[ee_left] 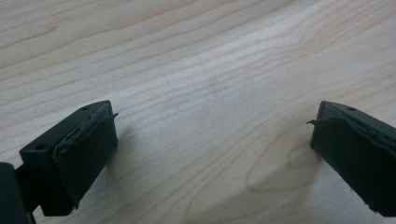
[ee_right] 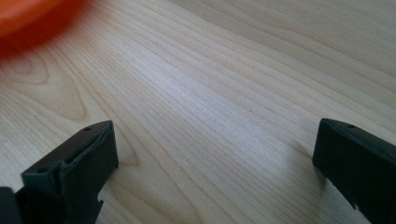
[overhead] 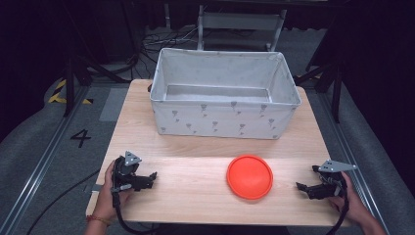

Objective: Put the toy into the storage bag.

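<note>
Pale grained wood table (overhead: 195, 186) bears a round orange disc (overhead: 249, 176) and fabric bin (overhead: 224, 117); both grippers' jaws gape wide.

An orange round disc (overhead: 249, 176), flat and frisbee-like with a slightly raised rim, lies on the light wooden table (overhead: 195, 191) toward its near right part. A blurred orange edge of it shows at the upper left of the right gripper view (ee_right: 28, 18). Behind it, at the far half of the table, stands a white rectangular fabric bin (overhead: 222, 120), upright and open-topped, its walls printed with small grey motifs. Disc and bin are apart, with bare wood between them.
</note>
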A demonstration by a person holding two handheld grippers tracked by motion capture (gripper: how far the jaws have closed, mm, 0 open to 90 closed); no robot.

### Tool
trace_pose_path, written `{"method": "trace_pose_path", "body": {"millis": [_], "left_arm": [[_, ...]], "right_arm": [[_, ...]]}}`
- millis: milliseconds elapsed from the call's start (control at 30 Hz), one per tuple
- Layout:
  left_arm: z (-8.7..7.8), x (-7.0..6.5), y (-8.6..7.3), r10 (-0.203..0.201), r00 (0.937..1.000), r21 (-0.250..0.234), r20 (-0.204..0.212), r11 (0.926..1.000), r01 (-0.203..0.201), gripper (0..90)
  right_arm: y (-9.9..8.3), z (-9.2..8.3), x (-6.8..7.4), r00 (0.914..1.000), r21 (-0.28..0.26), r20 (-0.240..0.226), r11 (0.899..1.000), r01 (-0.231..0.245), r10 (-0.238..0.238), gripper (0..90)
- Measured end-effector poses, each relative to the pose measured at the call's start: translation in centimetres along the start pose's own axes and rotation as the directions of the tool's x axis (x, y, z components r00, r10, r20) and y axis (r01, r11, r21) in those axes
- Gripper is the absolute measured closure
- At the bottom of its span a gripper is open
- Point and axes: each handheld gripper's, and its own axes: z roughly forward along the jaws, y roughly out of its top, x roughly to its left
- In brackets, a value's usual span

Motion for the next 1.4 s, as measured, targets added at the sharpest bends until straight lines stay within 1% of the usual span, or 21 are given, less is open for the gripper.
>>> {"method": "trace_pose_path", "body": {"millis": [67, 100, 233, 300, 367, 400, 433, 567, 633, 733, 800, 900, 1000, 1067, 1100, 1133, 1167, 1200, 1233, 1300, 1400], "left_arm": [[0.0, 0.0, -0.2, 0.012, 0.9999, -0.01, 0.01, 0.9999, -0.012, 0.5], [-0.1, 0.1, -0.2, 0.019, 0.9996, -0.01, 0.02, 0.9998, -0.019, 0.6], [-0.3, -0.1, -0.5, 0.046, 0.9983, -0.009, 0.036, 0.9989, -0.046, 0.6], [-0.4, -0.2, -0.6, 0.043, 0.9983, -0.012, 0.04, 0.999, -0.042, 0.6], [-0.4, -0.1, -0.6, 0.055, 0.9974, -0.005, 0.045, 0.9985, -0.055, 0.5], [-0.4, 0.0, -0.6, 0.056, 0.997, -0.005, 0.054, 0.9984, -0.056, 0.4], [-0.4, 0.0, -0.6, 0.056, 0.997, -0.005, 0.054, 0.9984, -0.056, 0.2], [-0.4, 0.2, -0.5, 0.081, 0.9944, -0.009, 0.068, 0.9967, -0.081, 0.2], [-0.4, 0.3, -0.5, 0.083, 0.9941, -0.009, 0.07, 0.9966, -0.082, 0.1], [-0.4, 0.3, -0.5, 0.084, 0.994, -0.009, 0.071, 0.9965, -0.083, 0.2], [-0.4, 0.3, -0.5, 0.083, 0.994, -0.009, 0.071, 0.9965, -0.083, 0.2], [-0.4, 0.3, -0.5, 0.085, 0.9939, -0.009, 0.071, 0.9964, -0.084, 0.2], [-0.4, 0.3, -0.5, 0.085, 0.9938, -0.009, 0.071, 0.9964, -0.085, 0.2], [-0.4, 0.3, -0.5, 0.084, 0.9939, -0.009, 0.071, 0.9964, -0.084, 0.2], [-0.4, 0.3, -0.5, 0.084, 0.9939, -0.009, 0.071, 0.9964, -0.084, 0.2], [-0.4, 0.3, -0.5, 0.084, 0.9939, -0.009, 0.071, 0.9964, -0.084, 0.2], [-0.4, 0.3, -0.5, 0.084, 0.9939, -0.009, 0.071, 0.9964, -0.084, 0.2], [-0.4, 0.3, -0.5, 0.085, 0.9939, -0.009, 0.071, 0.9964, -0.084, 0.2], [-0.4, 0.3, -0.5, 0.085, 0.9938, -0.009, 0.072, 0.9964, -0.084, 0.2], [-0.4, 0.3, -0.5, 0.085, 0.9938, -0.01, 0.071, 0.9964, -0.085, 0.3], [-0.4, 0.3, -0.5, 0.085, 0.9941, -0.01, 0.067, 0.9964, -0.084, 0.4]], "right_arm": [[0.0, 0.0, 0.0, 1.0, 0.0, 0.0, 1.0, 0.0, 0.0, 0.1], [0.0, 0.0, 0.0, 1.0, 0.0, 0.0, 1.0, 0.0, 0.0, 0.1], [0.0, 0.0, 0.0, 1.0, -0.001, -0.004, 1.0, 0.004, -0.004, 0.0], [0.0, 0.0, 0.0, 1.0, -0.001, -0.007, 1.0, 0.006, -0.006, 0.0], [0.0, -0.1, 0.0, 1.0, -0.001, -0.007, 1.0, 0.006, -0.006, 0.0], [0.0, -0.1, 0.0, 1.0, 0.0, -0.007, 1.0, 0.006, -0.006, 0.0], [0.0, -0.1, 0.0, 1.0, 0.0, -0.007, 1.0, 0.006, -0.006, 0.0], [-0.1, -0.1, 0.0, 1.0, -0.001, -0.001, 1.0, 0.002, -0.002, 0.1], [-0.1, -0.1, 0.1, 1.0, -0.001, 0.003, 1.0, -0.001, 0.001, 0.1], [-0.1, -0.1, 0.0, 0.9999, -0.002, -0.007, 1.0, 0.009, -0.009, 0.1], [-0.2, -0.2, -0.1, 0.9996, -0.001, -0.018, 1.0, 0.024, -0.024, 0.3], [-0.2, -0.2, -0.1, 0.9995, -0.001, -0.019, 1.0, 0.026, -0.026, 0.3], [-0.3, -0.4, -0.3, 0.9968, 0.007, -0.054, 0.998, 0.06, -0.059, 1.6], [-0.2, -0.5, -0.4, 0.9958, -0.008, -0.069, 0.998, 0.06, -0.06, 8.1], [-0.2, -0.5, -0.4, 0.9958, -0.008, -0.069, 0.998, 0.06, -0.06, 8.1], [-0.1, -0.6, -0.4, 0.9949, -0.013, -0.082, 0.998, 0.059, -0.06, 14.4], [-0.1, -0.6, -0.4, 0.9949, -0.013, -0.082, 0.998, 0.059, -0.06, 14.4], [0.1, -0.7, -0.4, 0.9904, -0.029, -0.128, 0.998, 0.049, -0.052, 20.2], [0.2, -0.7, -0.3, 0.9893, -0.027, -0.135, 0.998, 0.051, -0.054, 19.6], [0.5, -0.7, -0.1, 0.9895, -0.028, -0.13, 0.998, 0.059, -0.062, 19.3], [1.5, -0.8, 0.4, 0.9868, -0.039, -0.149, 0.997, 0.059, -0.064, 19.3]]}}
